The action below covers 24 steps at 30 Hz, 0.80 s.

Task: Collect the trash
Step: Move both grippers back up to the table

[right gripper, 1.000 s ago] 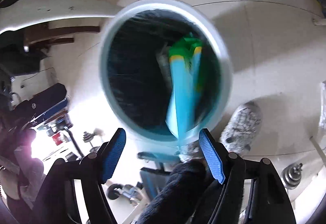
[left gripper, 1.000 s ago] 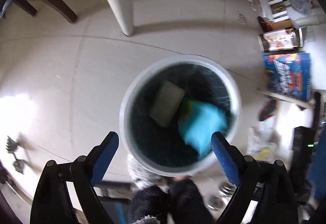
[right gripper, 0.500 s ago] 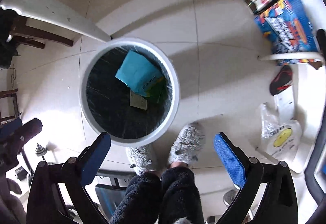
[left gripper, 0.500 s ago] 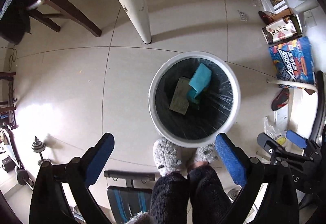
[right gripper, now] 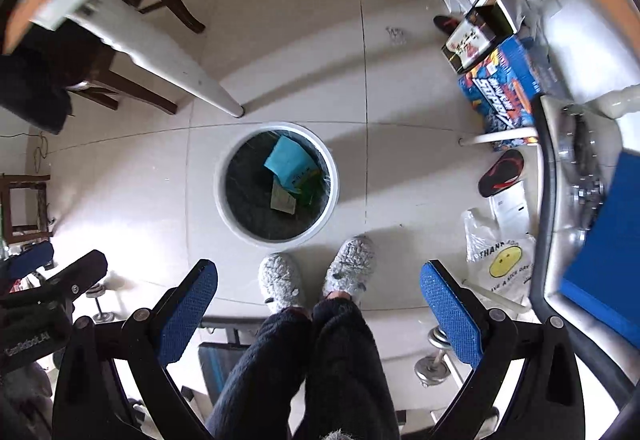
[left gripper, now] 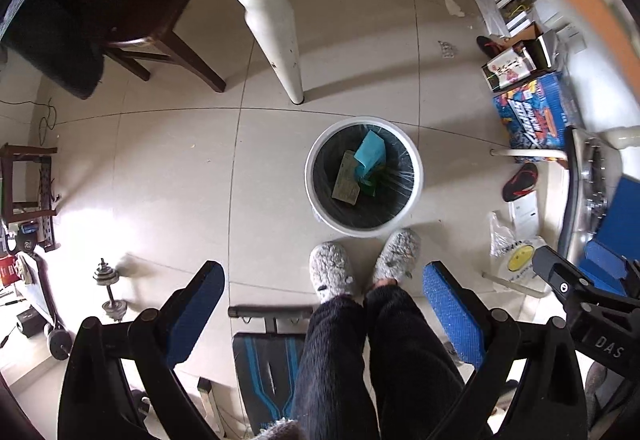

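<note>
Fingers: left gripper (left gripper: 323,304) and right gripper (right gripper: 318,300) both spread wide, nothing between pads; jaws have just been opening. Both point straight down at floor, well above bin (left gripper: 416,175). Trash in bin: blue packet (left gripper: 370,153) leaning on far wall, flat tan card (left gripper: 346,185) under it, long axis running near-to-far. Bin lies ahead of both sets of fingers, just beyond person's slippers (left gripper: 330,272). Neither gripper clearly nearer. Judgement: drop done, next piece elsewhere, likely scraps at far right of floor (left gripper: 454,5).

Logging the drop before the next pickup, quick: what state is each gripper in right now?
Left gripper: jaws have just been opening, now wide open, holding nothing.
Right gripper: jaws have just been opening, now wide open, holding nothing.
</note>
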{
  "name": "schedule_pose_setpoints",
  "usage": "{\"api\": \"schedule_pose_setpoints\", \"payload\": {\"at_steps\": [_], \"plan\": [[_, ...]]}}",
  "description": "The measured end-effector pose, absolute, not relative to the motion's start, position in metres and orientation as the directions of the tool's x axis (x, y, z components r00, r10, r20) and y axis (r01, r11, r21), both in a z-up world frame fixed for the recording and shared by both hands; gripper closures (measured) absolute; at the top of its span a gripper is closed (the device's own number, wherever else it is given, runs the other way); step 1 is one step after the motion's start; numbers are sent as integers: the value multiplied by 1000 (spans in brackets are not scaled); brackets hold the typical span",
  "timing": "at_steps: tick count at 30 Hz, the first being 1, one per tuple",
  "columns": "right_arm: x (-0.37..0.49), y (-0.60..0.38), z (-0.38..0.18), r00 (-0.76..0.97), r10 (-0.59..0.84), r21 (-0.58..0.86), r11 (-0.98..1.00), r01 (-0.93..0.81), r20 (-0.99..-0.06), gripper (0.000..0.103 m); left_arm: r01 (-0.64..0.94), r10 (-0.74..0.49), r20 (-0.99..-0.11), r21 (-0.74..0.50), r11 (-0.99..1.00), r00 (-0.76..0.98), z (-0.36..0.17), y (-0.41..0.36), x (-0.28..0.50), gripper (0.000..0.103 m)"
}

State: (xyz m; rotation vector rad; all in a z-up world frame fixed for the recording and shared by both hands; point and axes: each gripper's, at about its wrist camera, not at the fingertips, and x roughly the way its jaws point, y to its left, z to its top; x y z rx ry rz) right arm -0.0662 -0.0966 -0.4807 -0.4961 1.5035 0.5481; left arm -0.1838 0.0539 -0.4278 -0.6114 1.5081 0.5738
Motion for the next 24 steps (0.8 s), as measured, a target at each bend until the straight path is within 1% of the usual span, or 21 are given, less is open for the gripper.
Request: {"api": "schedule_pose_setpoints", "payload": {"at_steps": [6,9,12,15,19,24], "plan": [[-78,-105,-392,-39,70,79,803,-590,-997,1,-673,27,-999,8,739,18,-349,53,-187,1],[-73,-106,-346,-46,119,125,824,-552,-992,1,-657,93,-994,32,753,58,-307,59,-171,2],[-55,-104,-305,-23,172,160,846,-508,-985,1,-658,138,-984,29,752,115,-274,72,-144,1],[-20,-100,-266,33,211,172,868,-465,-977,1,-660,165,-972,13,751,170,-250,85,-112,1],[52,-95,-227,106,247,186,896,-404,-963,1,-669,226,-955,41,742,191,-225,110,-49,1],[164,-78,-221,148,242,182,925,-333,-959,1,-710,253,-953,61,702,167,-222,145,44,1]]}}
